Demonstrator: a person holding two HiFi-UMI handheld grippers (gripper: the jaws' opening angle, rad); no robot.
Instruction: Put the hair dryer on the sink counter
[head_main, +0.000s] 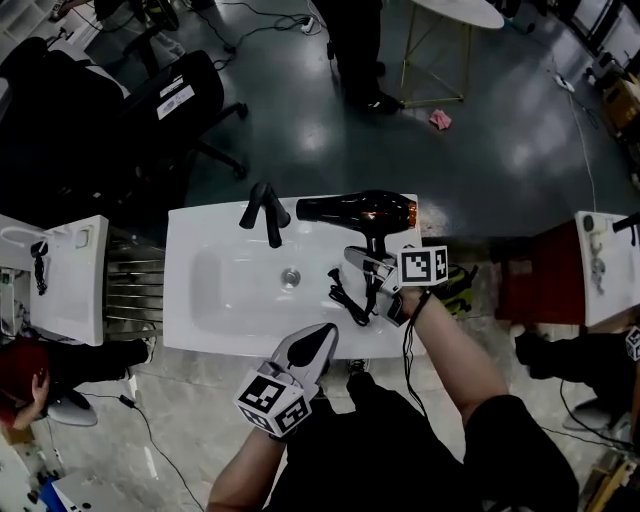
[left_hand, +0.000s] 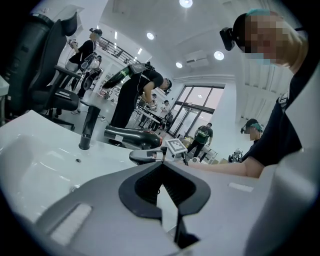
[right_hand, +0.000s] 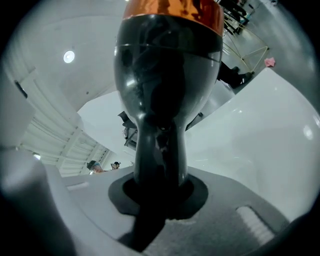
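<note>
Left hand-held gripper (head_main: 318, 344) (left_hand: 161, 165), at 6 o'clock over the front edge of the white sink counter (head_main: 200, 240): jaws together, nothing between them.

Right hand-held gripper (head_main: 368, 272) (right_hand: 160, 192), toward 3 o'clock on the counter: jaws narrowly apart, clamped on the handle of the glossy black hair dryer with orange rear band (head_main: 355, 210) (right_hand: 167, 75).

Black cord (head_main: 347, 297) bunched on the counter just beside this gripper.

Dryer sits at the counter's back right. Barrel axis runs 9 to 3, with the nozzle at 9 o'clock, the orange end at 3 and the handle toward 6. Contact with the counter: cannot tell.

Nozzle is just beside the black faucet (head_main: 265, 212).
</note>
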